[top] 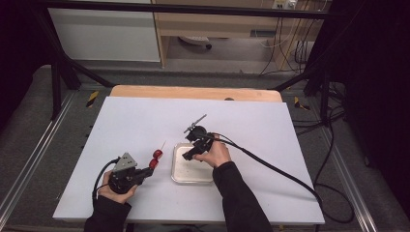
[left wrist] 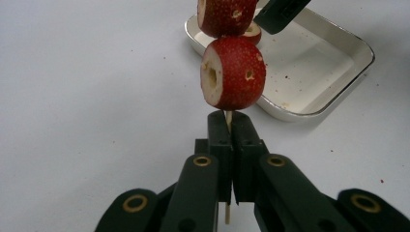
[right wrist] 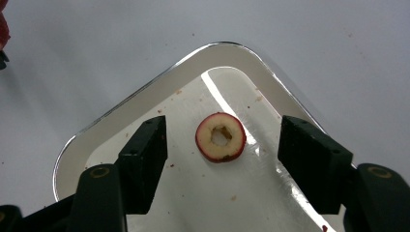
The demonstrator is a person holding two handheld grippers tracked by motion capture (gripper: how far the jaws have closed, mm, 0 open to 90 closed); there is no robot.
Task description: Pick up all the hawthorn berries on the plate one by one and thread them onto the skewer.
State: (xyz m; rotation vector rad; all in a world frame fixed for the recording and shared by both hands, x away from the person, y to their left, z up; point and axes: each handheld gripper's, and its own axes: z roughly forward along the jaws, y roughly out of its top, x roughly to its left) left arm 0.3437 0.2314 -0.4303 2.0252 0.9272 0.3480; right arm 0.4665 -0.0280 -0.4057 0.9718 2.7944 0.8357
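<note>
My left gripper (left wrist: 229, 126) is shut on a thin wooden skewer (left wrist: 228, 119) that carries two red cored fruits (left wrist: 233, 72). From the high view, that left gripper (top: 149, 169) sits at the front left of the table, with the skewer and fruits (top: 157, 154) pointing away toward the tray. A metal tray (right wrist: 159, 92) holds one cored red fruit (right wrist: 221, 137) lying with its hole up. My right gripper (right wrist: 222, 150) hangs open over the tray, its jaws either side of that fruit without touching it. The high view puts the right gripper (top: 189, 154) over the tray (top: 180, 175).
A white sheet (top: 135, 121) covers the table, with a wooden edge (top: 193, 92) at the back. The right gripper's black cable (top: 270, 166) trails off to the right front. Small red crumbs dot the tray floor. Black frame legs stand at both sides.
</note>
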